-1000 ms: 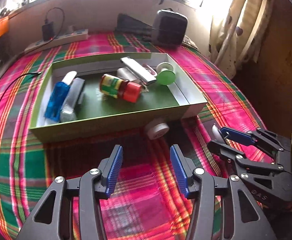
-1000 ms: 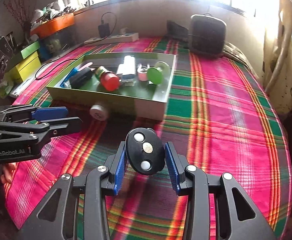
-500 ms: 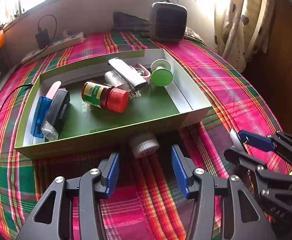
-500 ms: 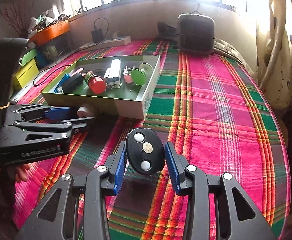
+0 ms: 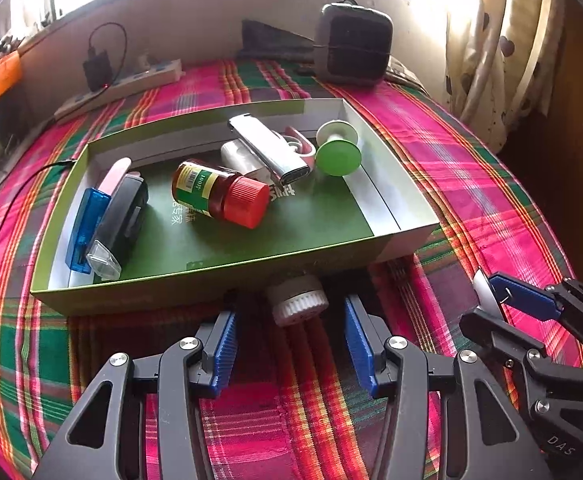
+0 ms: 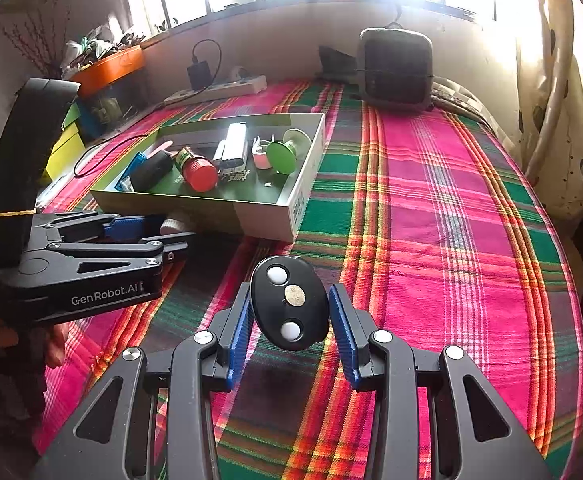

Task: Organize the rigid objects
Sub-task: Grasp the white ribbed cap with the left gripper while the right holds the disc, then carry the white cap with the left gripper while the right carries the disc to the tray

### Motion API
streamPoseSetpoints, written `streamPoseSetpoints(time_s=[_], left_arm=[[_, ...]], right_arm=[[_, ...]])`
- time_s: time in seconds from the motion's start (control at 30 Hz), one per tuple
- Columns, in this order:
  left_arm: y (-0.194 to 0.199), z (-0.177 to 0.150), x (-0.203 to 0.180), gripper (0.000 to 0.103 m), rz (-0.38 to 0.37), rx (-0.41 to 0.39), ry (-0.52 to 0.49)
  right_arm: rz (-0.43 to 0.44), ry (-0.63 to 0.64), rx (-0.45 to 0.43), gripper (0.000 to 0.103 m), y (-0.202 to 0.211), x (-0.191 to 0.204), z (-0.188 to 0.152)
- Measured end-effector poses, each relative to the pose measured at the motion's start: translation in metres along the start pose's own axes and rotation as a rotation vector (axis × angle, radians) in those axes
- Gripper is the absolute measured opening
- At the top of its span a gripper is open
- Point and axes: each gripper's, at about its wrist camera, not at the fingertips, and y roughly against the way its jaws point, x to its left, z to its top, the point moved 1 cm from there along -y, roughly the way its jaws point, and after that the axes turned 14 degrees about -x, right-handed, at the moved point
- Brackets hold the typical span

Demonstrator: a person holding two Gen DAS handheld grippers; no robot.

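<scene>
The right tool (image 6: 290,318) grips a black oval remote (image 6: 289,303) between its blue pads, holding it upright above the plaid cloth (image 6: 431,208); two white buttons and a round metallic disc face the camera. The left tool (image 5: 289,344) stands open, its pads (image 5: 224,346) spread on either side of a small white ribbed cap (image 5: 298,304) that lies on the cloth, just in front of the near wall of the green box (image 5: 139,294) and not yet touched by either pad. In the left view the right tool shows at the lower right edge, well apart from the cap.

Inside the box, a brown bottle with a red lid (image 5: 221,194) lies on its side near the middle. To its left lie a black device (image 5: 121,220) and a blue one (image 5: 85,228), side by side. Farther back a silver lighter-like item (image 5: 269,148) leans over a white piece, beside a green disc (image 5: 337,156).

Beyond the box, a white power strip (image 5: 131,84) and a dark grey case (image 5: 353,50) sit by the wall.
</scene>
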Motion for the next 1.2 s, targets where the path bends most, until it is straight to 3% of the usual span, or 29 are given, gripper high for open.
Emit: streamPoseSetpoints(time_s=[0.1, 0.23, 1.2], left_arm=[[0.0, 0.0, 0.001, 0.037, 0.005, -0.002, 0.0], [0.001, -0.001, 0.002, 0.03, 0.004, -0.003, 0.0], [0.03, -0.013, 0.008, 0.03, -0.016, -0.052, -0.007]], right_arm=[[-0.001, 0.0, 0.0, 0.039, 0.0, 0.0, 0.0], [-0.004, 0.006, 0.0, 0.039, 0.0, 0.001, 0.0], [-0.036, 0.036, -0.005, 0.039, 0.006, 0.015, -0.001]])
